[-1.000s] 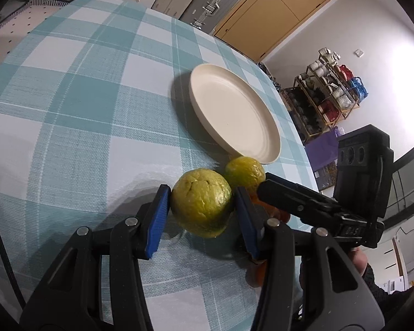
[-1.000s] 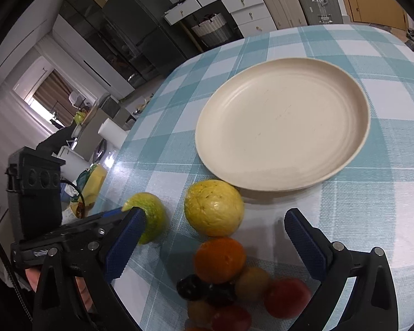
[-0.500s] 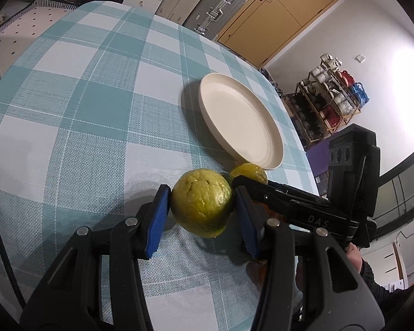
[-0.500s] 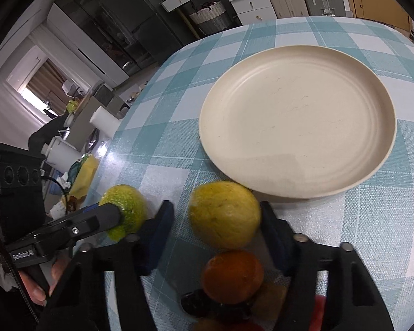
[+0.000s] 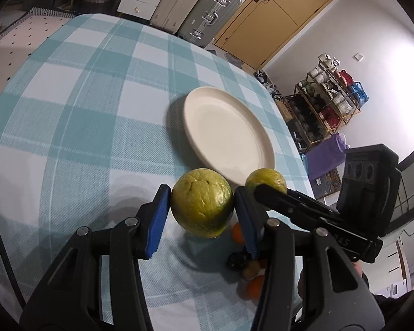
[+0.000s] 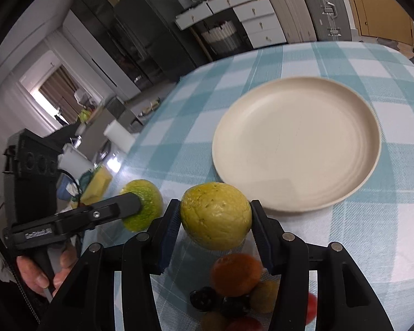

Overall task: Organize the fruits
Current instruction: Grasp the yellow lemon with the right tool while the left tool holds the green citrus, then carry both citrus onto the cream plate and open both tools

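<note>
Each gripper (image 5: pixel 201 215) (image 6: pixel 214 222) clamps a fruit (lifted) — plate (image 6: pixel 295 149) bare

Plate (image 6: pixel 295 149) bare, open tablecloth (image 5: pixel 82 115) on its far side; near rim crowded by two held guavas and small-fruit pile (image 6: pixel 234 295) just behind.

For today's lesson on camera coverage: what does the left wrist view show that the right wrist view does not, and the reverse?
Only the left wrist view shows the shelf rack of cups.

Only the right wrist view shows a red fruit in the pile, and the bare hand holding the left gripper's handle.

Both show the cream plate, the green fruit in the left gripper, and the yellow fruit in the right gripper.
</note>
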`<control>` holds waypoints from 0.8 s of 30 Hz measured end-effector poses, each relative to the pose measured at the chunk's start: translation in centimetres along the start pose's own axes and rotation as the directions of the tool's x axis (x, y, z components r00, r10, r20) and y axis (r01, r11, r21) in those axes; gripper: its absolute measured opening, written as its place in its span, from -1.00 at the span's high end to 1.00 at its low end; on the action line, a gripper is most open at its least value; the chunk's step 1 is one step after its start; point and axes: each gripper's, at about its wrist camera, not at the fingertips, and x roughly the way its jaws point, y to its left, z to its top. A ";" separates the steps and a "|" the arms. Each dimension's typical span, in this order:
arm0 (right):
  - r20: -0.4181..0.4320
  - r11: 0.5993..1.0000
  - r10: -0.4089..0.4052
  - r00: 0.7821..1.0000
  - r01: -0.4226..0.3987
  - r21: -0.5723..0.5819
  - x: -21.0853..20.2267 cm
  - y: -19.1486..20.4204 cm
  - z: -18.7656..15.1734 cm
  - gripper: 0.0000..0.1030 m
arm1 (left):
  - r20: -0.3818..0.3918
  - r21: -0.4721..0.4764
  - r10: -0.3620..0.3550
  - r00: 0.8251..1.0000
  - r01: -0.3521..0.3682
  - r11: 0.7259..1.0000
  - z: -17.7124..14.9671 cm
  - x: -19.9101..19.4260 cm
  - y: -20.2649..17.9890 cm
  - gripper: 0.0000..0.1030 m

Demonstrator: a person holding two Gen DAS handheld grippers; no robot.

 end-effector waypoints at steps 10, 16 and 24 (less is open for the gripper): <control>0.095 1.000 -0.006 0.995 0.008 -0.021 -3.9 -2.0 3.1 0.01 | 0.010 0.036 -0.017 1.000 0.016 0.999 4.4 1.8 -3.6 0.13; 0.119 0.998 -0.032 0.992 0.039 -0.056 -4.4 -3.6 5.8 0.01 | 0.014 0.053 -0.013 1.000 0.013 0.999 8.2 3.8 -5.4 0.13; 0.113 0.996 -0.052 0.992 0.060 -0.073 -2.7 -5.9 8.4 0.01 | -0.016 0.066 0.000 1.000 0.001 0.998 12.0 8.4 -6.7 0.13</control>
